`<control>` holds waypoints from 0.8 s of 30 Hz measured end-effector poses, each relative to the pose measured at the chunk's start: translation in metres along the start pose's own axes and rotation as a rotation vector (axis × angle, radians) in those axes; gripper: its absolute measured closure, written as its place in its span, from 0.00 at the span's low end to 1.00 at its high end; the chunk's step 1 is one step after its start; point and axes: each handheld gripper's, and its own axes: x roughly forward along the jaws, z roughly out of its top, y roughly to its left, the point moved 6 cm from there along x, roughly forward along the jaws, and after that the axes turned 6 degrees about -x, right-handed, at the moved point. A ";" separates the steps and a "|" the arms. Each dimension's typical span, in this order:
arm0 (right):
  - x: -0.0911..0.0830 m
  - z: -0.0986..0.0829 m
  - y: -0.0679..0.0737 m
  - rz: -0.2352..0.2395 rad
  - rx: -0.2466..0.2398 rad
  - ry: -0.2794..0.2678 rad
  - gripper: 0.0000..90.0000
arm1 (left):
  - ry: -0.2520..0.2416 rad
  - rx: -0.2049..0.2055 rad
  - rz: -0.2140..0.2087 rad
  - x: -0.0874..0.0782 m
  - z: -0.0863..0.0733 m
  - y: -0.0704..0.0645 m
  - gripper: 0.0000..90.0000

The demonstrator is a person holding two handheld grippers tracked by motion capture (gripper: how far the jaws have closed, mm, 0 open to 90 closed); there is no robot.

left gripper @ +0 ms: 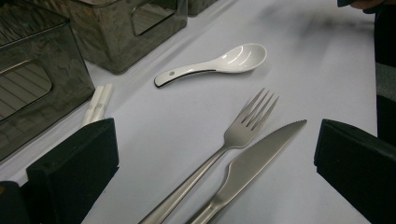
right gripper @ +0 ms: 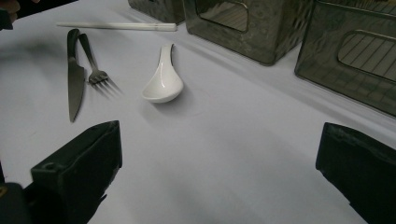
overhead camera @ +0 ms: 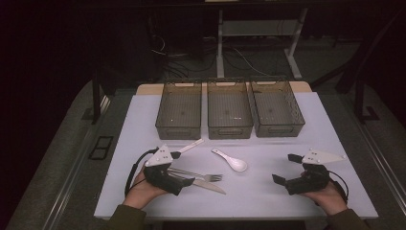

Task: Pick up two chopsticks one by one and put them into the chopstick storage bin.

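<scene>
We hover the left tool (overhead camera: pixel 184 168) wide open, empty, over the fork (left gripper: pixel 243 126) and knife (left gripper: pixel 254 161) near-left on the surface (overhead camera: pixel 268 191). Right tool (overhead camera: pixel 286 168) also gapes empty, near-right. Pre-grasp step, we judge; next: drop, straddle fork handle, close, carry to the far bins (overhead camera: pixel 230 115).

Three smoky bins (overhead camera: pixel 230 115) lined up at the back of the desk (overhead camera: pixel 258 191); fork (overhead camera: pixel 198 174), knife (overhead camera: pixel 203 185), white spoon (overhead camera: pixel 231 161) near the left hand-held gripper (overhead camera: pixel 183 167), right hand-held gripper (overhead camera: pixel 285 167) spread wide.
</scene>
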 end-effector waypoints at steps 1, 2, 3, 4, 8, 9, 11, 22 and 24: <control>0.000 0.000 0.000 0.000 0.000 0.000 0.01 | 0.000 0.000 0.000 0.000 0.000 0.000 0.00; 0.000 0.000 0.000 -0.003 0.001 -0.004 0.01 | 0.002 0.003 0.002 0.000 0.000 0.000 0.00; 0.000 0.000 0.000 -0.002 0.002 -0.004 0.01 | 0.001 0.004 0.002 0.000 0.001 0.000 0.00; -0.001 0.000 -0.001 -0.004 0.002 -0.004 0.01 | 0.003 0.008 0.006 0.000 0.001 0.000 0.00; -0.001 0.000 -0.001 -0.006 0.008 -0.007 0.01 | 0.007 0.008 0.012 -0.001 0.004 0.002 0.00; -0.001 0.000 -0.001 -0.007 0.009 -0.008 0.01 | 0.010 0.015 0.013 -0.001 0.004 0.003 0.00; -0.001 0.000 -0.001 -0.008 0.011 -0.010 0.01 | 0.016 0.018 0.014 -0.002 0.006 0.004 0.00; 0.000 -0.001 -0.001 -0.012 0.011 -0.007 0.01 | 0.010 0.024 0.017 -0.005 0.012 0.009 0.00; 0.000 -0.001 -0.001 -0.011 0.014 -0.005 0.01 | 0.005 0.025 0.019 -0.006 0.014 0.011 0.00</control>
